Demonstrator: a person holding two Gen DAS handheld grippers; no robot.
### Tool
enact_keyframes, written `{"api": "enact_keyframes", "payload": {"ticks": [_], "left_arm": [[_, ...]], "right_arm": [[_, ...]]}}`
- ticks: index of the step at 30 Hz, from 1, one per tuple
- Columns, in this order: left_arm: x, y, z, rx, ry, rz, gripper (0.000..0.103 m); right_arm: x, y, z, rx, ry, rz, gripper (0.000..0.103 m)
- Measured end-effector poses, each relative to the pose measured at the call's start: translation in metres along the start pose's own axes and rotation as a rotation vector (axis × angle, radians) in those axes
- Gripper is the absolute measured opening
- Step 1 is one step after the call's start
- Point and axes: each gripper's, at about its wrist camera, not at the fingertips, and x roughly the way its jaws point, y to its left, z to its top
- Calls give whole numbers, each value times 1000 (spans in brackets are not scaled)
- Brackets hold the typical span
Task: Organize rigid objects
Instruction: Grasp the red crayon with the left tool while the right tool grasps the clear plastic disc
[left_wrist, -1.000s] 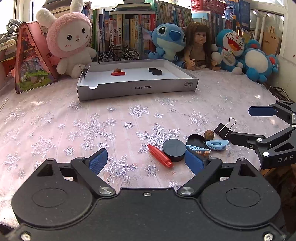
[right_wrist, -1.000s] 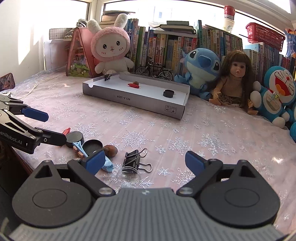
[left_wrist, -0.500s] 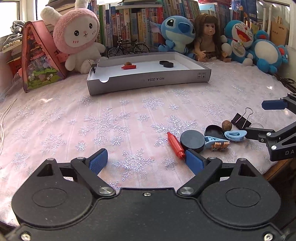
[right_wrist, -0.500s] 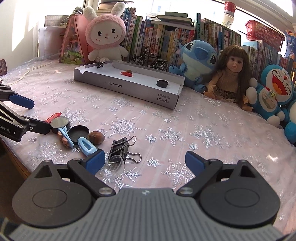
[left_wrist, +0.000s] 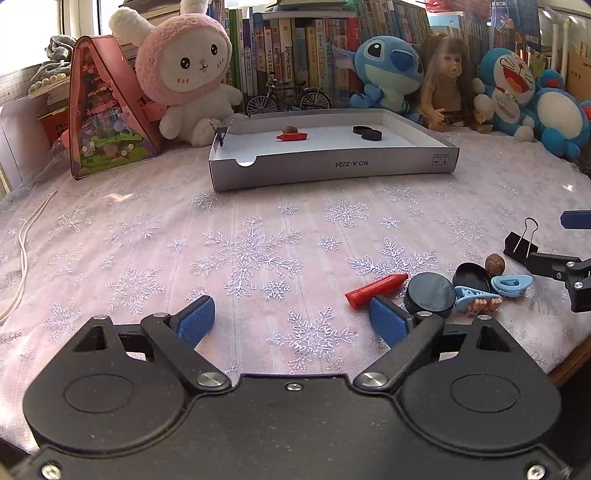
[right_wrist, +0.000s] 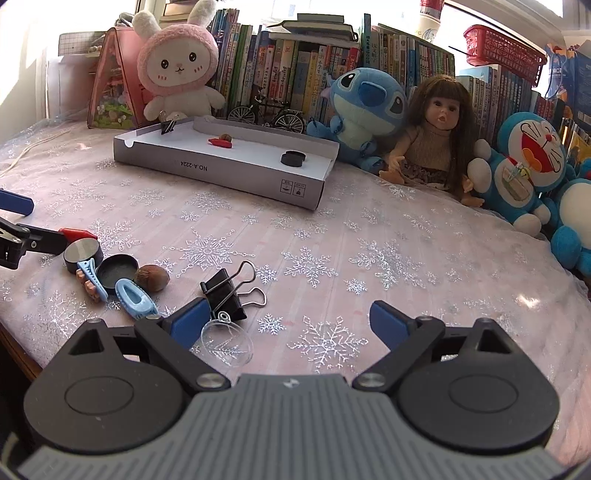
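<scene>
Bench (left_wrist: 155, 229) with snowflake cloth carries a grey tray (left_wrist: 332, 166) at the far side; inside lie a red crayon, a nut and two black caps. Left gripper (left_wrist: 291, 319) has its jaws spread and empty; another red crayon (left_wrist: 376, 290) lies just beside its right jaw. Right gripper (right_wrist: 286, 319) also has jaws spread, empty; a black binder clip (right_wrist: 227, 293) touches its left jaw, with a clear disc (right_wrist: 227, 341) nearer.
</scene>
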Motion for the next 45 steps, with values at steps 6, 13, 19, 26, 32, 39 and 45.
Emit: {"api": "enact_keyframes", "payload": {"ticks": [6, 13, 19, 26, 32, 39, 45], "left_arm": [[2, 2, 3, -22, 2, 31, 90], [-3, -15, 1, -4, -17, -1, 83], [-1, -29, 2, -80, -27, -43, 74], [4, -48, 1, -51, -65, -18, 62], [3, -55, 0, -34, -84, -17, 46], [0, -54, 2, -36, -89, -24, 43], [-2, -51, 10, -31, -116, -18, 43]], "right_arm": [[-4, 4, 1, -5, -5, 15, 98], [-14, 8, -4, 52, -2, 59, 87], [-21, 4, -10, 151, -20, 71, 75], [-22, 5, -19, 260, -26, 57, 57], [-25, 7, -24, 308, -38, 43, 48], [-25, 14, -24, 288, -45, 35, 39], [-24, 16, -22, 263, -41, 13, 34]]}}
